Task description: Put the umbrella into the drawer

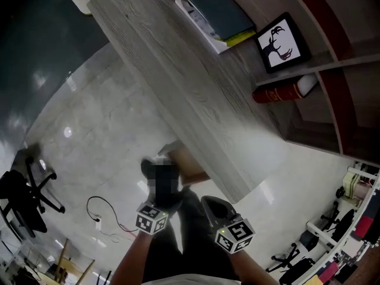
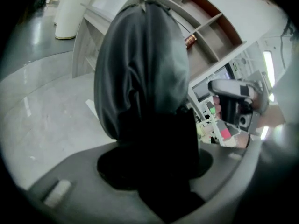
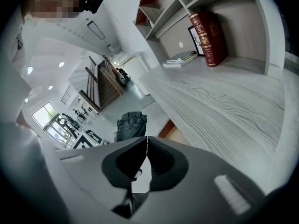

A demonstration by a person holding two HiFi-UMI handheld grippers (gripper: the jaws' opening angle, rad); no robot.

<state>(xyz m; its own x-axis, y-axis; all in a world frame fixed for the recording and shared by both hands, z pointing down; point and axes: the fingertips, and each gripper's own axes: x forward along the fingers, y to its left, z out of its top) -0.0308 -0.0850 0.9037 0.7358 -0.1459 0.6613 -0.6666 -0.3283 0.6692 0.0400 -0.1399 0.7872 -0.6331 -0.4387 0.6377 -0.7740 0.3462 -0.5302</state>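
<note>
Grey umbrella [image 2: 140, 69] clamped in left hand-held gripper [image 2: 152, 164], tilted downward.

Book stack [image 1: 217, 16] on the counter [image 1: 178, 94], framed picture [image 1: 282, 40] beside it, perhaps an open drawer [image 1: 190, 165] beneath.

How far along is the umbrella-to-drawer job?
Done: the umbrella is picked up, clamped in the left gripper. In hand: it is held by the desk edge, beside a tan recess that looks like the open drawer. Left: lower it in and release. The right gripper is shut and empty.
</note>
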